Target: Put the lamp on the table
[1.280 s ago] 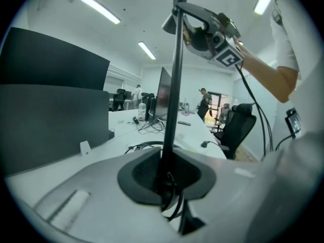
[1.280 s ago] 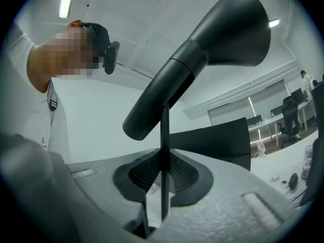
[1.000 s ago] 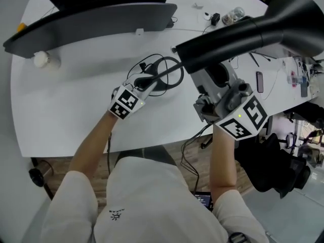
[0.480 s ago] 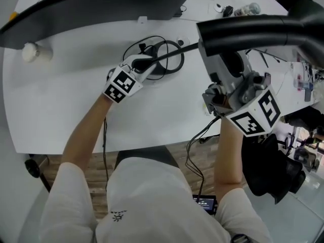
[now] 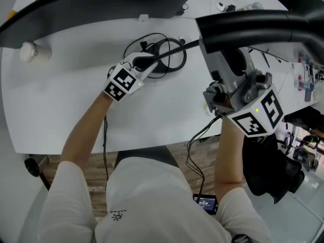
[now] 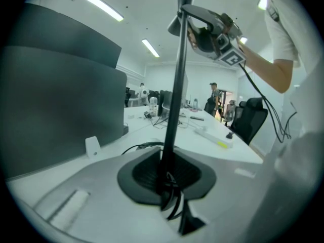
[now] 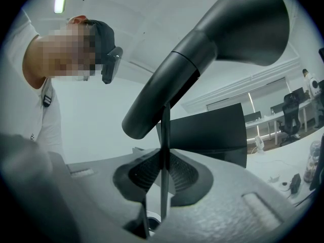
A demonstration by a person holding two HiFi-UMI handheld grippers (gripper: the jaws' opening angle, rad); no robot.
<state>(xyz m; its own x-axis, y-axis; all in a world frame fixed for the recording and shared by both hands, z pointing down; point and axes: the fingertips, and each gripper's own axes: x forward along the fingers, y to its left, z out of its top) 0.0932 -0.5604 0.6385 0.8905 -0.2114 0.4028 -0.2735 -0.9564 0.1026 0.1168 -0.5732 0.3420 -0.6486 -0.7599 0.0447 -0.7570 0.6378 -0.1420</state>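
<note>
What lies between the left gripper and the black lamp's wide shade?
Head view: the lamp's thin black pole runs from the left gripper to the shade, over a coiled black cable on the white table.

place: office | cues: monitor [image 6: 61, 100], long desks [image 6: 202, 135], swivel chair [image 6: 249, 121], strip lights [image 6: 103, 7]

The lamp [image 5: 253, 27] runs off the head view's right edge, so its shade end is out of sight. Its base lies mostly hidden under the left gripper [image 5: 146, 63], so contact with the surface [image 5: 61, 100] cannot be told. A dark monitor [image 5: 101, 4] is cut off by the top edge.
</note>
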